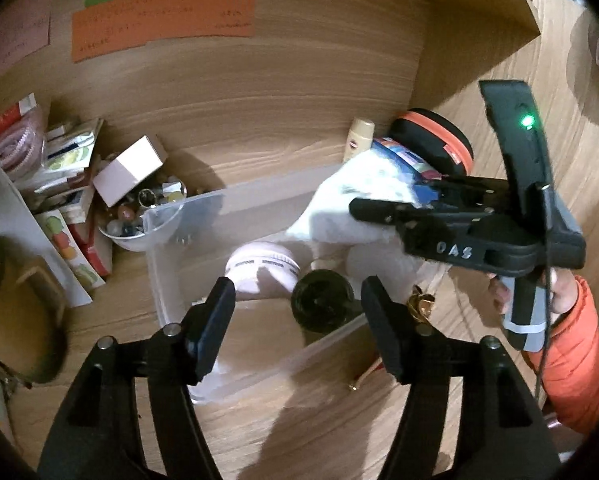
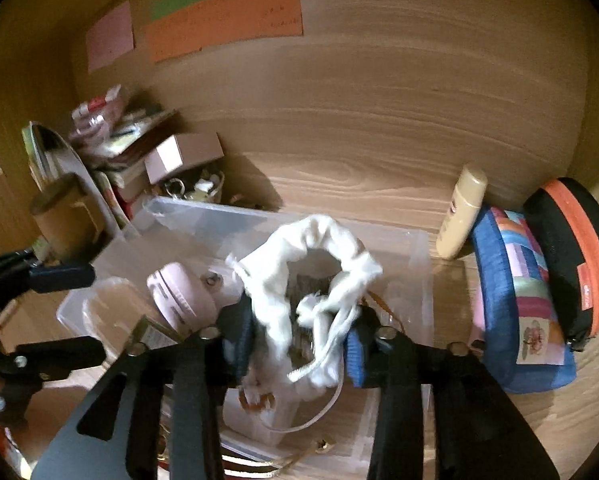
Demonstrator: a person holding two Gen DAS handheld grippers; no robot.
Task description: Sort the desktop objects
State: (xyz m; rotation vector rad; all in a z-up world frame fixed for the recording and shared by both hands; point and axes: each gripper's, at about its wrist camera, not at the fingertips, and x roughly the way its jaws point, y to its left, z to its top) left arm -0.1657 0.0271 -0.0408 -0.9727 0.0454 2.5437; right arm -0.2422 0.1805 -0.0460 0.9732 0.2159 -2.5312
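In the left wrist view your left gripper [image 1: 295, 312] stands spread and empty above the clear bin [image 1: 219, 204], leaving room for the drop, while in the right wrist view your right gripper [image 2: 299, 332] brackets the white drawstring pouch [image 2: 311, 264] over that bin, contact unclear.

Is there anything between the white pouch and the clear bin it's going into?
Nothing visible blocks it. The white pouch, between the jaws of the right gripper, already sits over the open clear bin. Inside the bin, a pink round case and a dark jar lie beside it, crowding the space but not covering it.
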